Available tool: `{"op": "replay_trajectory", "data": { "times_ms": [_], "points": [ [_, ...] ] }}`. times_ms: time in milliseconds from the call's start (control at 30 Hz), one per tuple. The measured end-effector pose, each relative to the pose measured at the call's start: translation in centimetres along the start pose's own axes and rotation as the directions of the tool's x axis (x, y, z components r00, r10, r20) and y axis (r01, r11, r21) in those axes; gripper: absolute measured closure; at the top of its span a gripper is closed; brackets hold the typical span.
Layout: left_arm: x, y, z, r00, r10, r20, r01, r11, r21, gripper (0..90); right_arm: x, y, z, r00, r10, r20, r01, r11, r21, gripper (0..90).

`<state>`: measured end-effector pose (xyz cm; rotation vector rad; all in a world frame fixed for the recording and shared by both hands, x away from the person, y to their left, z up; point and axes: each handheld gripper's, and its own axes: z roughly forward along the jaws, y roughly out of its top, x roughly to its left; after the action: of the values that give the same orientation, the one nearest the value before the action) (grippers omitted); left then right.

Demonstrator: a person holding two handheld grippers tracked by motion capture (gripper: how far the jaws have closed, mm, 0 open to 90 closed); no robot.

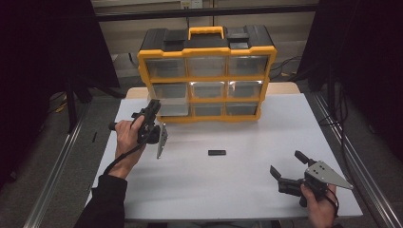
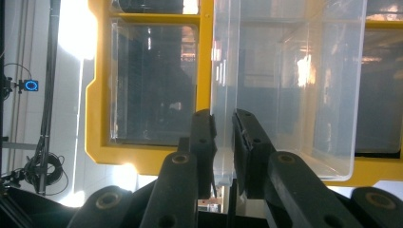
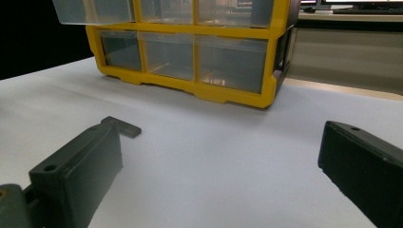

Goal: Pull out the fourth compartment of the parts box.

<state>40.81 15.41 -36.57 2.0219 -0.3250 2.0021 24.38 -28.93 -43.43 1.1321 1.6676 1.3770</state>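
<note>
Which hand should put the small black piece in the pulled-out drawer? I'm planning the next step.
Right, probably: the right gripper is open and free near the black piece; the left gripper is shut on the drawer wall.

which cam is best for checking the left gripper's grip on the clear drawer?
The left gripper view: the left gripper has its jaws clamped on the front wall of the clear drawer. The high view shows that drawer pulled out at the bottom left, the grip too small to judge. The right gripper view catches a corner of it.
</note>
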Motion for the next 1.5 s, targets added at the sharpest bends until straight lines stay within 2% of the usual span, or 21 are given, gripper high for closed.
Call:
{"op": "replay_trajectory", "data": {
  "times_ms": [500, 900, 1133, 1167, 1267, 1300, 1333, 1467, 1500],
  "points": [
    [0.00, 0.13, -0.55, 0.9997, 0.020, 0.016, -0.019, 0.9998, -0.005, 79.1, -0.01, 0.00, 0.00, 1.0000, 0.005, -0.001, -0.005, 1.000, 0.004, 0.3],
    [-0.24, 0.11, -0.60, 0.9997, 0.025, 0.007, -0.025, 0.9997, -0.005, 78.7, -0.02, -0.02, -0.02, 1.0000, 0.007, -0.002, -0.007, 1.000, 0.004, 0.4],
    [-0.25, -0.04, -0.64, 0.9997, -0.019, 0.014, 0.019, 0.9998, -0.010, 75.6, -0.02, -0.01, -0.01, 1.0000, 0.007, -0.001, -0.007, 1.000, 0.005, 0.4],
    [-0.22, -0.04, -0.62, 0.9996, -0.024, 0.014, 0.024, 0.9997, -0.010, 73.6, -0.02, -0.01, 0.00, 1.0000, 0.006, 0.000, -0.006, 1.000, 0.005, 0.3],
    [-0.23, -0.26, -0.38, 0.9943, -0.099, 0.040, 0.099, 0.9951, -0.003, 63.0, -0.02, -0.03, 0.03, 1.0000, 0.005, -0.002, -0.005, 1.000, 0.006, 0.3],
    [-0.23, -0.26, -0.38, 0.9943, -0.099, 0.040, 0.099, 0.9951, -0.003, 59.8, -0.02, -0.03, 0.04, 1.0000, 0.007, -0.002, -0.007, 1.000, 0.006, 0.3],
    [-0.24, -0.32, -0.34, 0.9921, -0.122, 0.030, 0.122, 0.9925, -0.004, 56.2, -0.02, -0.03, 0.04, 1.0000, 0.007, -0.002, -0.007, 1.000, 0.006, 0.3],
    [0.02, -0.32, -0.48, 0.9905, -0.136, 0.016, 0.136, 0.9906, -0.006, 49.2, -0.03, -0.03, 0.00, 1.0000, 0.005, -0.002, -0.005, 1.000, 0.008, 0.3],
    [0.01, -0.28, -0.55, 0.9880, -0.154, 0.013, 0.154, 0.9881, -0.009, 46.9, -0.02, -0.02, 0.00, 1.0000, 0.006, -0.002, -0.006, 1.000, 0.008, 0.3]
  ]
}}
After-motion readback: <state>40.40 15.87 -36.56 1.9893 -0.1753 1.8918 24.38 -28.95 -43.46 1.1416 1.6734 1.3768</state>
